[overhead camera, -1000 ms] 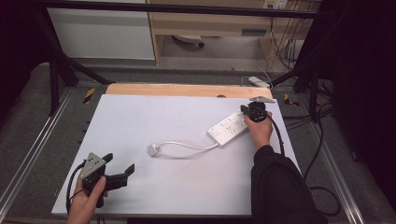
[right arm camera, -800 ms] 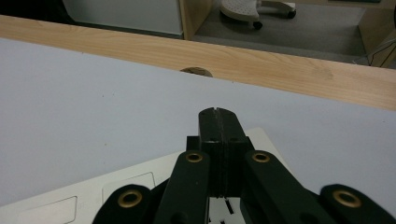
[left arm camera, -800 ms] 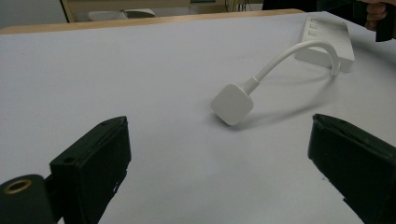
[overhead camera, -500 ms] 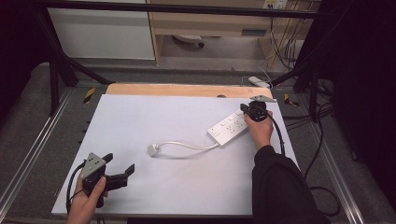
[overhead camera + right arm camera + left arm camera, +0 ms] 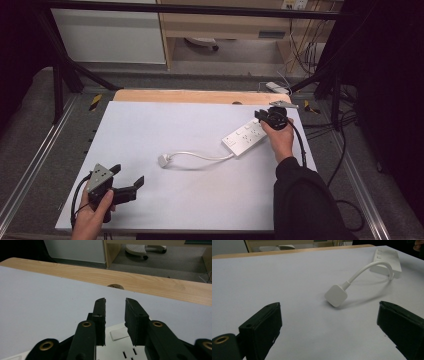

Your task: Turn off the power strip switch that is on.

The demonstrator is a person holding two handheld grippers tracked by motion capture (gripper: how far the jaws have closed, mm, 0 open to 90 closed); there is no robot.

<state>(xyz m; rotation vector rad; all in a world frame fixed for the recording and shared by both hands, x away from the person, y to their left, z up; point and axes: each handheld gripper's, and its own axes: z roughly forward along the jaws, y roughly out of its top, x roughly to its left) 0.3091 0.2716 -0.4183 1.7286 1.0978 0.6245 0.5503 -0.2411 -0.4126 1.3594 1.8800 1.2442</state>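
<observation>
The power strip [image 5: 246, 136] lies slantwise at the desk's [image 5: 165, 125] far right, directly under my right tongs [image 5: 265, 116], whose jaws have just been opening, nothing between them. My left tongs [image 5: 131, 183] gape wide, well away, facing the plug [image 5: 336, 295].

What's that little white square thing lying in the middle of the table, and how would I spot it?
On the white table, follow the short white cable leftward from the power strip near the right edge. At its free end lies the plug, a small rounded white square, the one loose piece out on the open sheet.
</observation>
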